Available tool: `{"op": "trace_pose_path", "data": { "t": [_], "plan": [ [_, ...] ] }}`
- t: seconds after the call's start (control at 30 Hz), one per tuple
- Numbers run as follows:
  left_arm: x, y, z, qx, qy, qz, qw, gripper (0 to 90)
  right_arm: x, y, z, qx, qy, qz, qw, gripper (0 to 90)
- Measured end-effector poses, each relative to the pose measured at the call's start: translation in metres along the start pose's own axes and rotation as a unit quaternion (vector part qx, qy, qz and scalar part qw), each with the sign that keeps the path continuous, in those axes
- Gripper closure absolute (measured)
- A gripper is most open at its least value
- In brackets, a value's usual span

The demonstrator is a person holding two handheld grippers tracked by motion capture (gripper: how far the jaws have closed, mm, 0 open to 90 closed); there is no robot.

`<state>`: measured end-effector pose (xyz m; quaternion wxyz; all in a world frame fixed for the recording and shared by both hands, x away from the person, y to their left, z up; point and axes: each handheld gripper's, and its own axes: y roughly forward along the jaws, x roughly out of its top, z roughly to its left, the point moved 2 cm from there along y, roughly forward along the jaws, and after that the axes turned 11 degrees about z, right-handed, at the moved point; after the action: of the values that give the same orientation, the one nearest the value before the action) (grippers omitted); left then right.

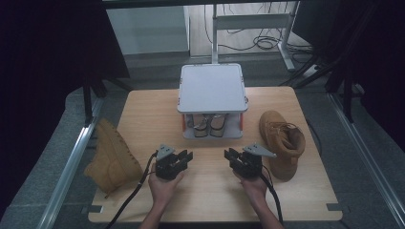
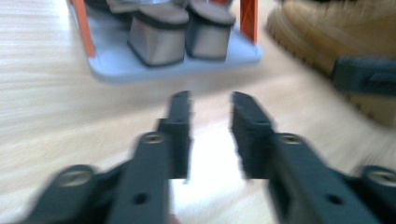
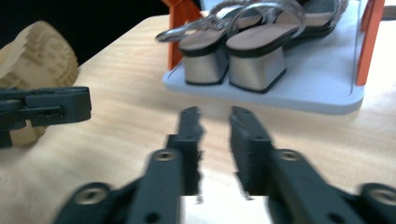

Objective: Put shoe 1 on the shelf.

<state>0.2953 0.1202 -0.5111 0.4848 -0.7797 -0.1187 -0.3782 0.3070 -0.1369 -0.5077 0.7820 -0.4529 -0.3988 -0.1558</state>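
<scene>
Left gripper (image 1: 186, 157) at lower centre-left of high view, jaws apart, nothing between. Right gripper (image 1: 231, 155) at lower centre-right, jaws apart, empty too. Both above bare tabletop (image 1: 143, 109), tips pointing toward each other and up-frame. Grey shoe rack (image 1: 211, 88) at centre of frame, block-heel sandals (image 1: 210, 125) on lower shelf. Tan boot (image 1: 282, 143) just right of right gripper. Second tan boot (image 1: 111, 157) at left tabletop edge, on its side.
</scene>
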Motion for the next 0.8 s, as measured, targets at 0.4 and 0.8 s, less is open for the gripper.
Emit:
{"op": "trace_pose_path", "data": {
  "t": [0.4, 0.8],
  "plan": [
    [-0.02, -0.03, -0.001, -0.026, 0.013, -0.001, 0.9996, 42.7, -0.024, -0.023, 0.01, 0.017, -0.044, 0.006, 0.9988, 40.7],
    [-0.028, -0.047, 0.009, -0.013, 0.024, -0.008, 0.9996, 39.6, -0.035, -0.025, 0.007, 0.008, -0.045, 0.017, 0.9988, 38.1]
  ]
}}
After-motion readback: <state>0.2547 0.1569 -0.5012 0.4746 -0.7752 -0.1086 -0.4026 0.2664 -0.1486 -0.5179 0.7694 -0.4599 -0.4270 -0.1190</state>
